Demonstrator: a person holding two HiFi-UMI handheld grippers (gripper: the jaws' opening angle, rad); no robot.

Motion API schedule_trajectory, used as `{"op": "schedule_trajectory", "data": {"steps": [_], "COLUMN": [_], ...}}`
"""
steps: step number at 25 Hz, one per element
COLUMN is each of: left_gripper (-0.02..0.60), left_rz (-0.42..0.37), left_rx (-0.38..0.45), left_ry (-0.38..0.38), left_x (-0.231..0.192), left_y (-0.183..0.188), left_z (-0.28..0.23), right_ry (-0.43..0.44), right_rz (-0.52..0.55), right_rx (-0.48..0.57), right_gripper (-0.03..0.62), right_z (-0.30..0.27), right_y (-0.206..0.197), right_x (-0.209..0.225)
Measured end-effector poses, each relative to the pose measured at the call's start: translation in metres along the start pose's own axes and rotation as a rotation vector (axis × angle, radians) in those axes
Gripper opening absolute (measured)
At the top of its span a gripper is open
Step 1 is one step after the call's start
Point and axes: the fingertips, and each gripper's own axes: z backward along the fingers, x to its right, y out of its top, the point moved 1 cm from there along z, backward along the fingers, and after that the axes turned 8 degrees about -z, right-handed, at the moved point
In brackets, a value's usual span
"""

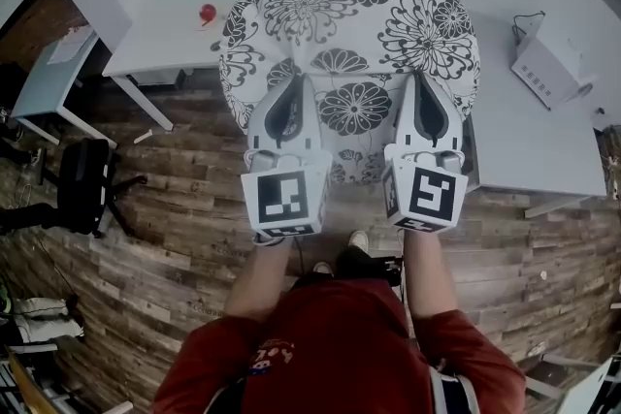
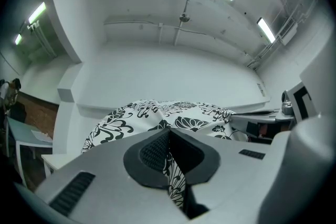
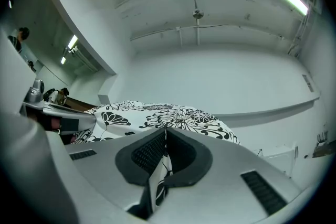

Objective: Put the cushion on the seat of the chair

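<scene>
Extending forward, cushion (image 1: pixel 354 24) pinched near-edge.

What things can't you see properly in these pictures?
Head view: the cushion hides whatever is beneath it.
Head view: the red thing on the white table is too small to name.
Head view: the black chair is small and dark; its seat is unclear.
Gripper views: the left gripper and right gripper, shut on the cushion, block its near edge.
</scene>
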Motion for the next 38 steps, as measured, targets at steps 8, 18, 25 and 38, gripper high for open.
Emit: {"op": "schedule_trajectory", "data": {"steps": [8, 18, 25, 38], "left_gripper": [0.028, 0.028, 0.028, 0.028], "left_rz": [-0.006, -0.007, -0.009, -0.007], "left_rx": [0.019, 0.043, 0.063, 0.062], "left_ry": [0.008, 0.010, 0.012, 0.020], "left_x": [-0.001, -0.001, -0.001, 0.000], "left_y": [-0.002, -0.002, -0.006, -0.007], "left_z": [-0.002, -0.001, -0.002, -0.003], "right_ry": [0.002, -0.003, -0.003, 0.001], "right_rz": [0.007, 0.015, 0.017, 0.009], "right_rx": [0.019, 0.041, 0.063, 0.072], "right_gripper": [0.028, 0.028, 0.028, 0.028], "right_z": [-0.002, -0.001, -0.002, -0.001], "right_y": [-0.004, -0.006, -0.009, -0.006], "right_x": [-0.001, 0.001, 0.000, 0.001]}}
